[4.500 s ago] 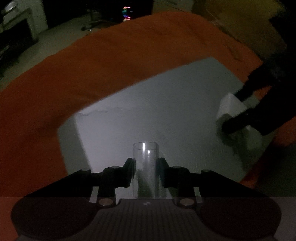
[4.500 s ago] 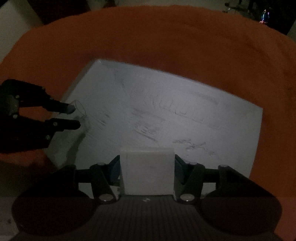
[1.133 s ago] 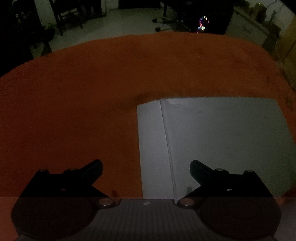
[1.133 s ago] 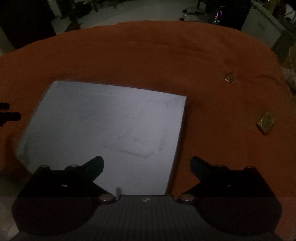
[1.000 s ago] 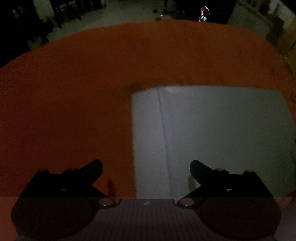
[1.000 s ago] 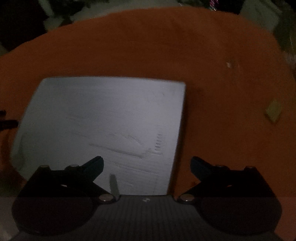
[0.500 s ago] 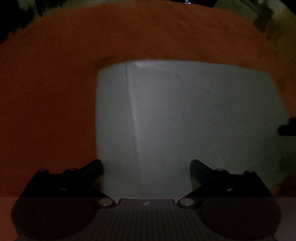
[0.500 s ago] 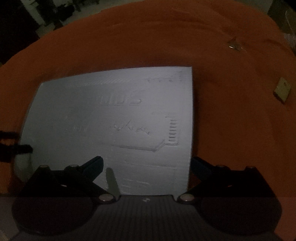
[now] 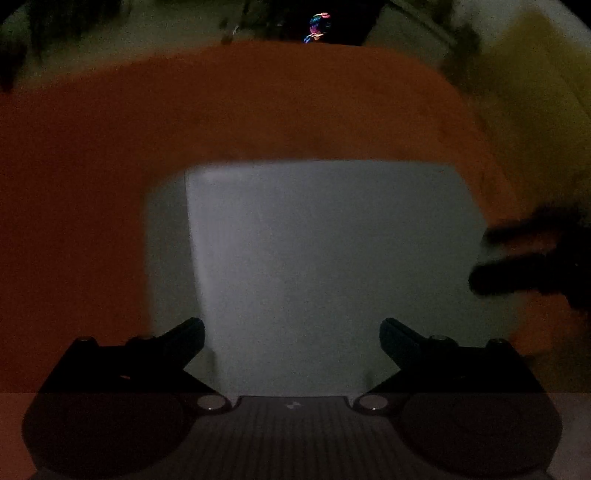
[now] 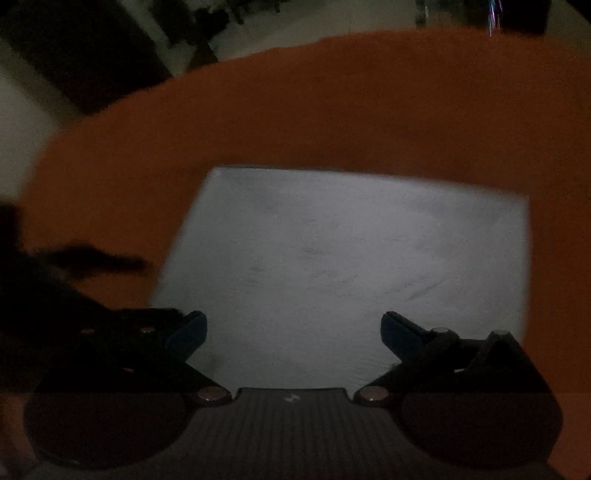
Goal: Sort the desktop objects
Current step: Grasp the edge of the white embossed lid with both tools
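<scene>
A flat white box [image 9: 325, 258] lies on the orange cloth [image 9: 184, 122], dim and blurred in both wrist views; in the right wrist view the white box [image 10: 351, 266] fills the middle. My left gripper [image 9: 291, 341] hangs open above the box's near part with nothing between its fingers. My right gripper [image 10: 293, 334] also stands open and empty over the box's near edge. The right gripper's dark fingers [image 9: 517, 273] reach in at the box's right edge in the left wrist view. The left gripper's fingers [image 10: 99, 258] show at the left in the right wrist view.
The orange cloth [image 10: 332, 103] covers the surface all round the box. Beyond its far edge lie a dim floor and dark furniture [image 10: 92, 55]. A small coloured light [image 9: 317, 26] glows at the back.
About 4.5 s ago the left gripper held a clear glass tube and the right a white block; both are now open and empty. Both cameras have swung closer over the white box.
</scene>
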`<action>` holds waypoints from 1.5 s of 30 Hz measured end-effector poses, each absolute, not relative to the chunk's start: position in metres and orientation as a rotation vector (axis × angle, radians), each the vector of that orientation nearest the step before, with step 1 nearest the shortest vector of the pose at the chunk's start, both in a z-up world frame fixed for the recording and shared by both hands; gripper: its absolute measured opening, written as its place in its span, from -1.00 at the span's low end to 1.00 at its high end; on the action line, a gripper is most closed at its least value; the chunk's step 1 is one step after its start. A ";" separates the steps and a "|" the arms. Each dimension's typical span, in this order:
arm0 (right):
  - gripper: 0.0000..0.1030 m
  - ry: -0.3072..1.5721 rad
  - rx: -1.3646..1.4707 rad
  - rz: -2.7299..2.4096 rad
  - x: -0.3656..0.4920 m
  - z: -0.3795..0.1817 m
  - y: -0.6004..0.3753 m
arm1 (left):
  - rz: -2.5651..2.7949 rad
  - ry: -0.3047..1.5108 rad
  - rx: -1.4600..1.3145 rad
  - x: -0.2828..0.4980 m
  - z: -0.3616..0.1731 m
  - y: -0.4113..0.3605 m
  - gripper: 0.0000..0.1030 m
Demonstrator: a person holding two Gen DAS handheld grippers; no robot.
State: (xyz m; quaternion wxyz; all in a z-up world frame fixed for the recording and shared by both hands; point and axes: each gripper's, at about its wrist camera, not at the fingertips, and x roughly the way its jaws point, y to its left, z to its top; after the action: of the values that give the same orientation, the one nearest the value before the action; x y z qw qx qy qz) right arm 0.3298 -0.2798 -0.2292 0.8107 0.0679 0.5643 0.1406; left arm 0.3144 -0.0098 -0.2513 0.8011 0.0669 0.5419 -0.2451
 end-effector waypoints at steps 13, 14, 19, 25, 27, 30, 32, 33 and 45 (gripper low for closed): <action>1.00 1.331 0.239 -0.001 0.325 -0.316 -0.346 | -0.268 1.304 -0.181 0.328 -0.298 0.047 0.99; 1.00 1.355 0.309 0.011 0.324 -0.322 -0.350 | -0.278 1.318 -0.204 0.327 -0.304 0.049 0.99; 1.00 1.356 0.356 0.044 0.326 -0.331 -0.349 | -0.316 1.309 -0.185 0.326 -0.305 0.047 1.00; 1.00 1.323 0.416 0.066 0.336 -0.319 -0.335 | -0.314 1.226 -0.262 0.318 -0.288 0.048 1.00; 1.00 1.301 0.459 0.119 0.337 -0.311 -0.328 | -0.346 1.207 -0.295 0.316 -0.275 0.048 0.99; 1.00 1.263 0.410 0.126 0.338 -0.297 -0.305 | -0.306 1.223 -0.342 0.315 -0.266 0.046 1.00; 1.00 1.232 0.391 0.089 0.339 -0.291 -0.301 | -0.277 1.250 -0.368 0.312 -0.261 0.045 1.00; 1.00 1.230 0.397 0.083 0.337 -0.289 -0.301 | -0.270 1.251 -0.373 0.308 -0.256 0.045 1.00; 1.00 1.164 0.444 0.161 0.307 -0.231 -0.292 | -0.297 1.104 -0.285 0.243 -0.166 0.036 1.00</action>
State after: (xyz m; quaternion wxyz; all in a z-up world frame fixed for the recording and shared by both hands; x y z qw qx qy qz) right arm 0.3065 -0.2920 -0.2310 0.8091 0.2075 0.5446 0.0754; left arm 0.2428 0.0356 -0.1662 0.8314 -0.1344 0.5207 -0.1402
